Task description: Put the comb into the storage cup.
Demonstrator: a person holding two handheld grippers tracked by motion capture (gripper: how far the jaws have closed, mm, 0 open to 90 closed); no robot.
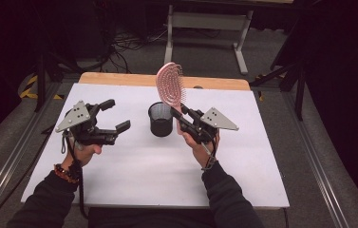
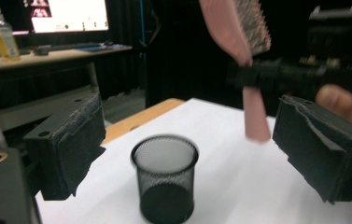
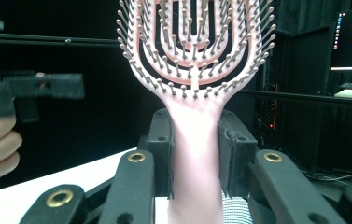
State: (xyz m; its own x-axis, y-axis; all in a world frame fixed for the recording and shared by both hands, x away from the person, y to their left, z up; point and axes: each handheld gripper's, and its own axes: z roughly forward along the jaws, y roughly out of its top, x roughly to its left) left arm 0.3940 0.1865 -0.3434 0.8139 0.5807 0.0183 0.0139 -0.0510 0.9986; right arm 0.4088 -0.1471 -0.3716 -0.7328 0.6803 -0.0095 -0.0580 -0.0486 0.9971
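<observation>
Standing upright mid-table, mesh cup looks empty. Right gripper clamps pink hairbrush by its handle, head up, above and just right of cup. Left gripper wide open, holding nothing. Right gripper view shows bristle rows; high view doesn't resolve them.

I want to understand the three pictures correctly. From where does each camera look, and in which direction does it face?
High view: above the person's side, facing forward and down on the table; both forearms, left gripper, right gripper.
Left gripper view: along its open jaws at the mesh cup.
Right gripper view: along jaws clamping the pink hairbrush.
All views share the hairbrush.
</observation>
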